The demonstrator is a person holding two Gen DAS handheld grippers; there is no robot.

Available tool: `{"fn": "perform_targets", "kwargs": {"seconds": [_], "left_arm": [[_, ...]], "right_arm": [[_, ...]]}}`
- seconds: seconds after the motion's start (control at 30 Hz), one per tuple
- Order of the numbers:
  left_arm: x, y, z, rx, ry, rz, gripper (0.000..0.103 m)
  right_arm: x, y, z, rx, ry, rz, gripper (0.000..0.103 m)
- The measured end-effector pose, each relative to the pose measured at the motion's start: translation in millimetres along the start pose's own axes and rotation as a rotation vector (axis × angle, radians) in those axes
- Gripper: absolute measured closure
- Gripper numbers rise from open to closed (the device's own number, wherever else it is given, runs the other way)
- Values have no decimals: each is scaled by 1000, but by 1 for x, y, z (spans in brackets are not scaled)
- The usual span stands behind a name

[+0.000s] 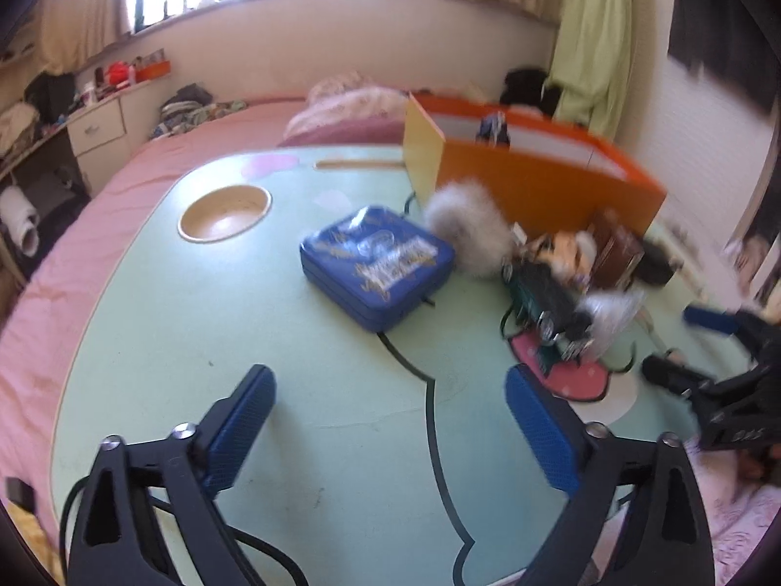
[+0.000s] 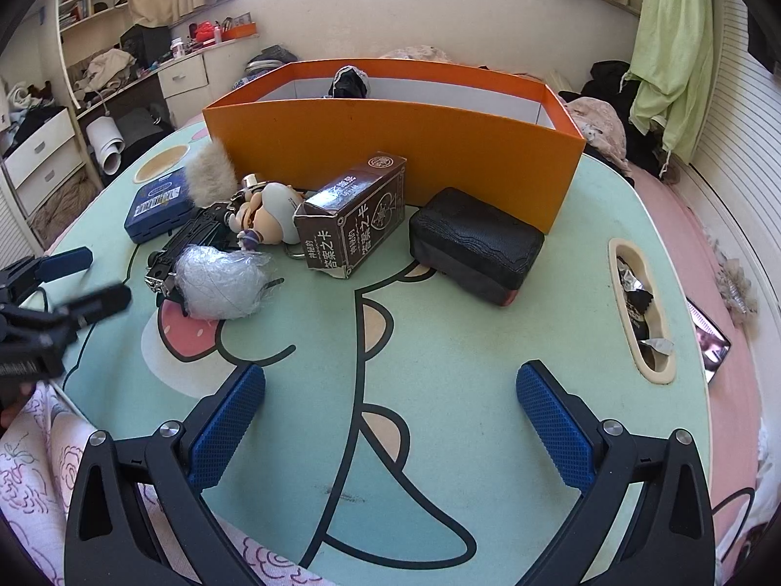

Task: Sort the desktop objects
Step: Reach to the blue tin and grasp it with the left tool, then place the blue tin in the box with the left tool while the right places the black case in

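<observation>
An orange box [image 2: 400, 146] stands at the back of the green table [image 2: 463, 342], with a dark item [image 2: 349, 83] inside. In front of it lie a black pouch [image 2: 476, 244], a brown card box [image 2: 356, 215], a doll figure [image 2: 268, 212], a plastic-wrapped ball [image 2: 219, 281], a black clip-like item [image 2: 185, 244], a fur pompom [image 2: 212, 171] and a blue case [image 2: 156, 205]. The blue case [image 1: 376, 263] and pompom [image 1: 468, 229] also show in the left wrist view. My left gripper [image 1: 390, 420] is open and empty over bare table. My right gripper [image 2: 390, 415] is open and empty near the front edge.
The table has a round cup recess [image 1: 224, 212] and an oval slot [image 2: 639, 307] holding wrappers. It rests on a pink bed [image 1: 44, 293]. A phone [image 2: 708, 337] lies on the bed to the right. Drawers and shelves [image 2: 44, 156] stand at the left.
</observation>
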State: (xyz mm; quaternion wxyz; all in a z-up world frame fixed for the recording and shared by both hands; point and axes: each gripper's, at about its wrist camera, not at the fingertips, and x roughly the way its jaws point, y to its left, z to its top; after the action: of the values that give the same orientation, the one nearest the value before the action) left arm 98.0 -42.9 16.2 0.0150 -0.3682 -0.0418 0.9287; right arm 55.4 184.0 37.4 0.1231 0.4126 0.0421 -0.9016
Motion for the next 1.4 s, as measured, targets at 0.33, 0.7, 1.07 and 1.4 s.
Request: {"fn": "perform_targets", "kwargs": {"seconds": [0.33,0.7,1.07,1.4], "left_arm": [[19,4,59,125,-7,64,10],[62,-16,59,286,103,-24,24],[30,-14,26,273,58,40,24],[29,-7,22,240,50,31,25]], "right_arm": [[-2,3,1,0,-3,2,0],[-6,-2,0,30,-27,37,0],[-18,-50,34,282,-108,-33,1],[26,-33,65,265,32,-83,36]]}}
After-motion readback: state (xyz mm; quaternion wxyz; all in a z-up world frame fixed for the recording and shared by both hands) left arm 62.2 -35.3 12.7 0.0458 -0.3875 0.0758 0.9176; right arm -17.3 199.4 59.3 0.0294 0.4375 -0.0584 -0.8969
